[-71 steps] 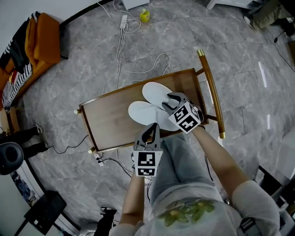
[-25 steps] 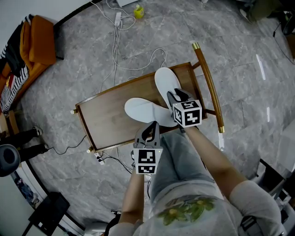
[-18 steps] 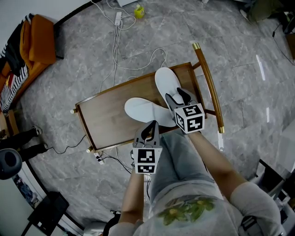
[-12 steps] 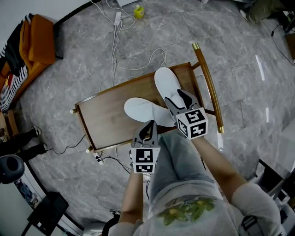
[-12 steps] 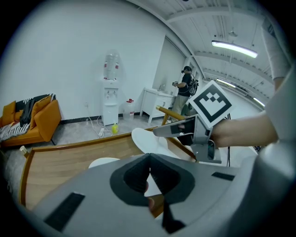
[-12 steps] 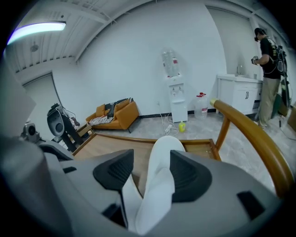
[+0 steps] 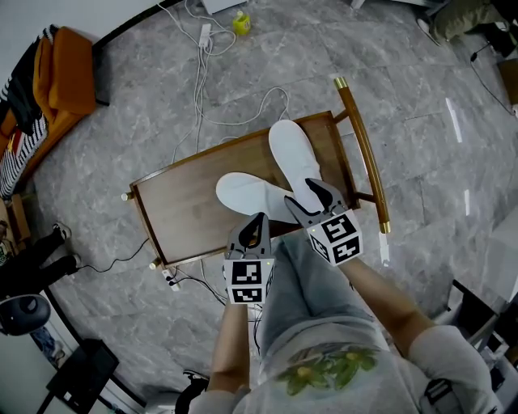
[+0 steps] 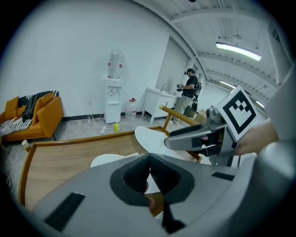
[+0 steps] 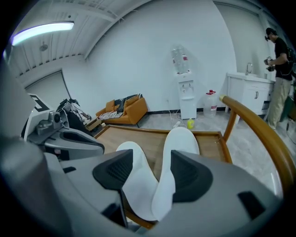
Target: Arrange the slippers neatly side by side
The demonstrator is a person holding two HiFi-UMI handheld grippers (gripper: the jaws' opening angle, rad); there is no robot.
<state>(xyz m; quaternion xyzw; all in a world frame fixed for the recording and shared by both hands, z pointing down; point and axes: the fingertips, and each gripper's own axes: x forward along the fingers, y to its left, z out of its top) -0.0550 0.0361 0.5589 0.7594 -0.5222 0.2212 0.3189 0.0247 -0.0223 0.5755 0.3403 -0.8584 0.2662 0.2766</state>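
Note:
Two white slippers lie on a wooden tray table [image 7: 182, 217]. The right slipper [image 7: 291, 158] points away from me. The left slipper [image 7: 243, 194] lies angled, so they form a V and touch at their near ends. My right gripper [image 7: 312, 202] hovers just behind those near ends, its jaws opening, pads clear of both slippers. In the right gripper view the right slipper [image 9: 181, 141] and the left slipper [image 9: 133, 169] show between the jaws of the right gripper [image 9: 151, 171]. My left gripper [image 7: 252, 228] is shut and empty at the table's near edge; in its own view the left gripper [image 8: 149, 162] points over the tray.
A wooden rail with gold caps [image 7: 363, 149] runs along the table's right side. White cables [image 7: 212, 85] and a yellow object [image 7: 239, 24] lie on the grey floor beyond. An orange sofa [image 7: 61, 73] is at far left. A person [image 8: 188, 95] stands in the distance.
The right slipper was turned to point away from me. The right gripper then let go of it, opened its jaws and drew back toward me. The left gripper hardly moved.

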